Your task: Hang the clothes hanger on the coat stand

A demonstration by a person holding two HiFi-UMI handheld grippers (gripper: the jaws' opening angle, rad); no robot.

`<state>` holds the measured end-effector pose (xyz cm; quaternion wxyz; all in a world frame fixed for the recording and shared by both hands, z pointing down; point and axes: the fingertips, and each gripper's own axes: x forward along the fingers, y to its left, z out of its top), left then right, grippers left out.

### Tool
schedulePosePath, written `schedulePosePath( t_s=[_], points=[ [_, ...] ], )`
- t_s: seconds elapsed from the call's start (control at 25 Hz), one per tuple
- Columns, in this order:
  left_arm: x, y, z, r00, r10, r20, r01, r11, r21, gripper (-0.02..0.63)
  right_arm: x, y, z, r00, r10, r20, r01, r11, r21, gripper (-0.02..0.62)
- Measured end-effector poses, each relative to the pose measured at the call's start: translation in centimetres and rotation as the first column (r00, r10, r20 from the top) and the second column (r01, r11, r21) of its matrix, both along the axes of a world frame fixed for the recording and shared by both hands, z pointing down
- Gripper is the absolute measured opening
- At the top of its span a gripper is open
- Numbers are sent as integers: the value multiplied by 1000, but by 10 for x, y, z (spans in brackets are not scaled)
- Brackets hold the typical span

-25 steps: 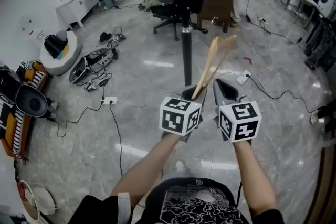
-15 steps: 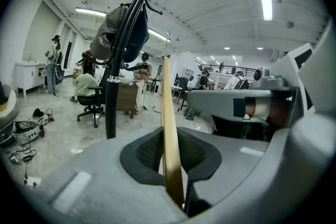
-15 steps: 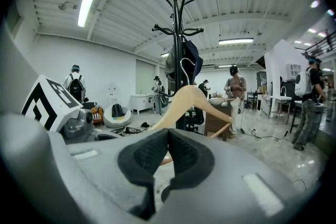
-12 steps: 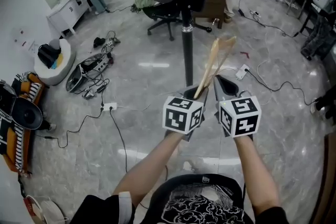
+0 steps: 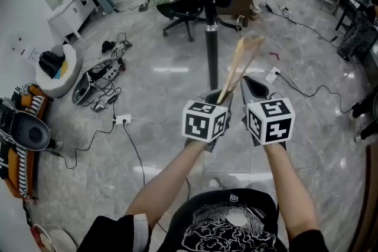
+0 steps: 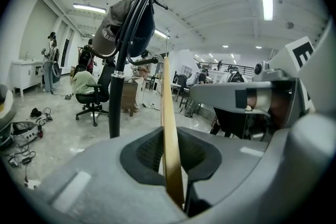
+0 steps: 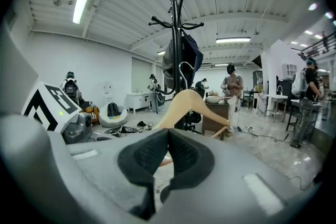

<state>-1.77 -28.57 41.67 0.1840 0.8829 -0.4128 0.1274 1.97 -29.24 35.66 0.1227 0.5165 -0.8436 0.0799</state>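
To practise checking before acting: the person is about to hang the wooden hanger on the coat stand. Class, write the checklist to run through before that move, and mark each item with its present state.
1. Left gripper clamped on the hanger: ok.
2. Right gripper free to help: ok, its jaws are together with nothing between them.
3. Coat stand straight ahead of both grippers: ok.
4. A bare hook available: ok, the upper hooks carry nothing; the cap hangs lower down.
5. Stand close enough to reach without stepping: cannot tell.
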Motion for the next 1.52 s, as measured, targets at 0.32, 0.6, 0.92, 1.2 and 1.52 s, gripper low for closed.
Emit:
schedulePosePath(
  t_s=[0.32,0.6,0.92,1.2,1.52],
  points=[
    [-9,-28,21,1000,-8,5,8,1000,-18,41,-6,-22,14,1000,-8,-9,7,1000,-17,0],
    [-23,-47,32,1000,-2,6,2,999,-43,41,-21,-42,18,1000,-5,-7,5,999,-35,0],
    [-32,-69,41,1000,0,2,1,998,-59,41,-28,-59,24,1000,-6,-9,5,998,-59,0],
    [-34,-79,49,1000,-14,14,15,998,-68,41,-32,-66,32,1000,-28,3,28,997,-67,0],
    [-36,-91,51,999,-39,9,40,997,-70,41,-34,-77,36,998,-63,-7,62,996,-71,0]
  ],
)
